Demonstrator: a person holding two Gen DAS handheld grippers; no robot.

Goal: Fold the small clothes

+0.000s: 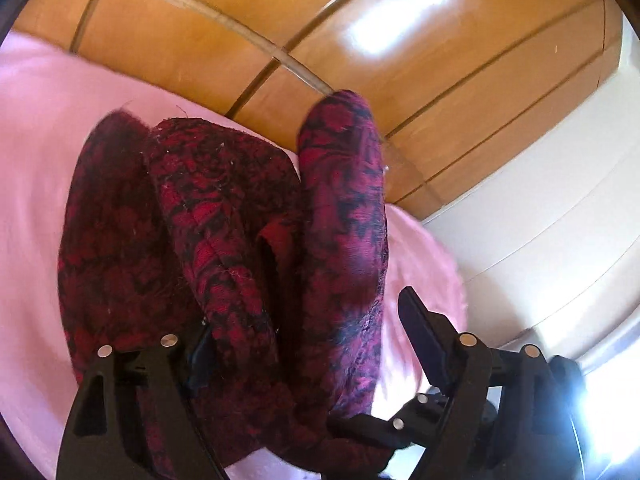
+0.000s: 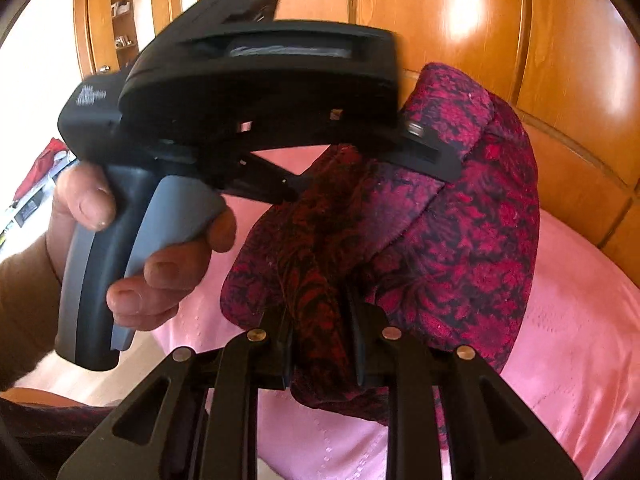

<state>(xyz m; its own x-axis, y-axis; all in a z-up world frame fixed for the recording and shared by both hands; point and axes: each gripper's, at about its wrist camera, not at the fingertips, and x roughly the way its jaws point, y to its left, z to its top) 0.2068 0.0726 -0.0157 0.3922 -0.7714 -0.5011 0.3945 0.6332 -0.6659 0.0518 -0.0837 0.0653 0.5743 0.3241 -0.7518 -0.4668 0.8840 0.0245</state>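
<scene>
Right hand-held gripper [image 2: 322,344] pinching garment [image 2: 460,240], left hand-held gripper [image 1: 308,340] agape

Surface: bed with pink cover [image 2: 580,320]
On it: red-and-black patterned garment [image 1: 120,220], partly lying, partly lifted

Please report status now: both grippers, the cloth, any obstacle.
Left gripper open around red-black cloth. Right gripper shut on cloth, lifted over pink bedspread. No obstacle seen.

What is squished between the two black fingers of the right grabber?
A bunched fold of the red and black patterned cloth. The right gripper is shut on it, above the pink bedcover. The right wrist view shows this.
</scene>
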